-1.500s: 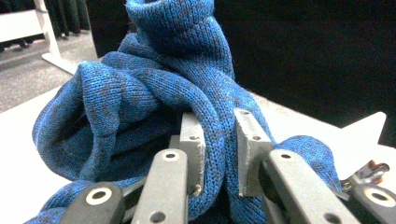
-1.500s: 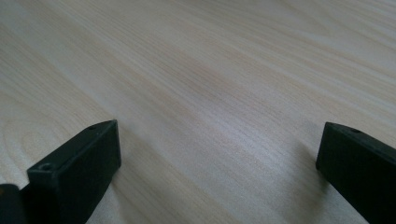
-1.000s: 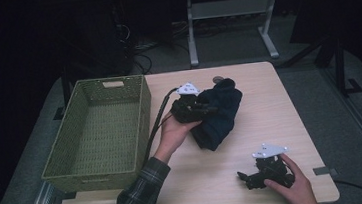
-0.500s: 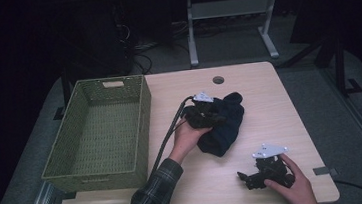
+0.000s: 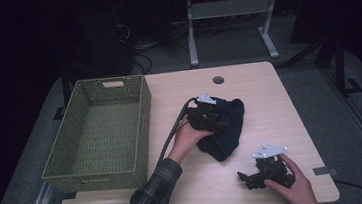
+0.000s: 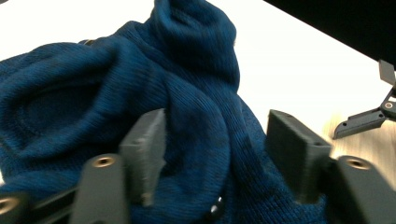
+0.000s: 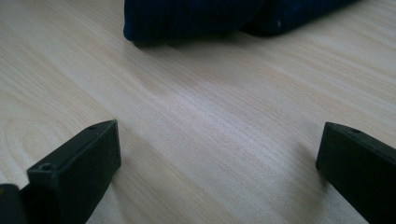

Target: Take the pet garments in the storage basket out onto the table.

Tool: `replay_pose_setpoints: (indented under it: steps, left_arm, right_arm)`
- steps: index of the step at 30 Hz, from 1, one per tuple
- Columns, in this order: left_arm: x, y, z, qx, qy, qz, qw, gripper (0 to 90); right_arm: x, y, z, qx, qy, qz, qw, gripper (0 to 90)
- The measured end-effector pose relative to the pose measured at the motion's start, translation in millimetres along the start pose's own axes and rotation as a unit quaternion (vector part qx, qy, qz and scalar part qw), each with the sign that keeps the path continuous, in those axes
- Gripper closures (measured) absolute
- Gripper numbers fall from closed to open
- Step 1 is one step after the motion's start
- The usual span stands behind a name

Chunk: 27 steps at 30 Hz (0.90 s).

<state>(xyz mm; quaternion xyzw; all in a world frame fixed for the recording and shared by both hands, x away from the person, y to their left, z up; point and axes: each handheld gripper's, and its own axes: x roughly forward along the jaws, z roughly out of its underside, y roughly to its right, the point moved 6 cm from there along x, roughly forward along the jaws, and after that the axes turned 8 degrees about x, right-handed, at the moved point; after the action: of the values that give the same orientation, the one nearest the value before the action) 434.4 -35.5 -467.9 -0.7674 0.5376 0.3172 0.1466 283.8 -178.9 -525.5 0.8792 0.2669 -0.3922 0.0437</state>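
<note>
We see our left tongs [image 5: 219, 122] just opening, jaws spread astride the blue knit cloth [image 6: 187, 116]; our right tongs [image 5: 245, 180] rest spread nearby.

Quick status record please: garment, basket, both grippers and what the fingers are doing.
garment: dark blue knit garment, bunched on the table
basket: green woven basket at table's left, nothing inside
left gripper: on the garment; fingers have just been opening, knit between them, not pinched
right gripper: open above bare wood, apart from the garment
</note>
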Motion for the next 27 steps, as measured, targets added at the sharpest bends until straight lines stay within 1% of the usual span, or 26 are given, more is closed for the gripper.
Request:
replay_pose_setpoints:
  steps: [1,2,3,7,8,9,10,11,15,16,17,18,20,21,22,24,25,26,27]
  left_arm:
    - [-0.9,-0.1,0.1,0.002,-0.002,-0.004,1.0000,31.8]
    - [-1.9,0.0,0.0,0.003,-0.004,-0.007,1.0000,25.5]
    - [-5.4,0.0,-1.4,0.007,-0.001,-0.012,0.9999,23.6]
    - [-11.8,0.9,-2.8,0.014,-0.003,-0.013,0.9998,19.2]
    - [-13.7,1.2,-2.9,0.015,-0.003,-0.016,0.9997,18.7]
    - [-18.0,1.3,-2.2,0.022,-0.010,-0.021,0.9995,18.1]
    - [-20.1,2.2,-2.1,0.017,-0.010,-0.022,0.9996,17.5]
    - [-20.1,2.2,-2.1,0.017,-0.010,-0.022,0.9996,17.5]
    - [-32.0,3.4,-0.9,0.014,-0.001,-0.031,0.9994,16.7]
    - [-35.0,3.7,0.1,0.018,-0.001,-0.034,0.9993,16.5]
    - [-35.0,3.7,0.1,0.018,-0.001,-0.034,0.9993,16.5]
    - [-37.2,4.7,0.5,0.015,0.004,-0.035,0.9993,16.4]
    - [-42.3,6.2,2.5,0.017,0.006,-0.038,0.9991,15.6]
    - [-47.3,7.8,5.3,0.022,0.007,-0.045,0.9987,15.6]
    - [-47.3,7.8,5.3,0.022,0.007,-0.045,0.9987,15.6]
    - [-53.6,11.2,11.8,0.022,0.009,-0.048,0.9985,15.5]
    - [-53.6,11.2,11.8,0.022,0.009,-0.048,0.9985,15.5]
    - [-54.5,13.4,14.4,0.015,0.013,-0.050,0.9985,15.5]
    - [-56.3,15.0,18.1,0.017,0.014,-0.053,0.9984,15.5]
  right_arm:
    - [0.0,0.0,0.0,0.000,0.000,0.000,1.0000,0.0]
    - [0.0,-0.1,0.1,0.000,0.000,0.000,1.0000,0.0]
    - [0.0,-0.1,0.0,0.001,0.000,0.000,1.0000,0.0]
    - [0.0,-0.1,0.0,0.001,0.000,0.000,1.0000,0.0]
    - [0.0,0.0,0.0,0.000,0.000,0.000,1.0000,0.0]
    - [0.0,0.0,0.0,0.000,0.000,0.000,1.0000,0.0]
    - [0.0,-0.1,0.0,0.001,0.000,0.000,1.0000,0.0]
    - [0.0,-0.1,0.0,0.001,0.000,0.000,1.0000,0.0]
    - [0.0,-0.3,0.1,0.002,0.000,0.000,1.0000,0.0]
    - [-0.1,-0.3,0.1,0.002,-0.001,-0.001,1.0000,0.0]
    - [0.0,-0.3,0.1,0.002,0.000,0.000,1.0000,0.0]
    - [0.0,-0.3,0.1,0.002,-0.001,0.000,1.0000,0.0]
    - [-0.2,-0.6,0.2,0.004,-0.001,-0.001,1.0000,0.0]
    - [-0.2,-0.5,0.2,0.003,-0.001,-0.001,1.0000,0.0]
    - [-0.2,-0.6,0.2,0.003,-0.001,-0.001,1.0000,0.0]
    - [-0.2,-0.5,0.2,0.003,-0.001,-0.001,1.0000,0.0]
    - [-0.1,-0.5,0.2,0.003,-0.001,-0.001,1.0000,0.0]
    - [-0.1,-0.5,0.2,0.003,-0.001,-0.001,1.0000,0.0]
    - [-0.2,-0.6,0.2,0.004,-0.001,-0.001,1.0000,0.0]
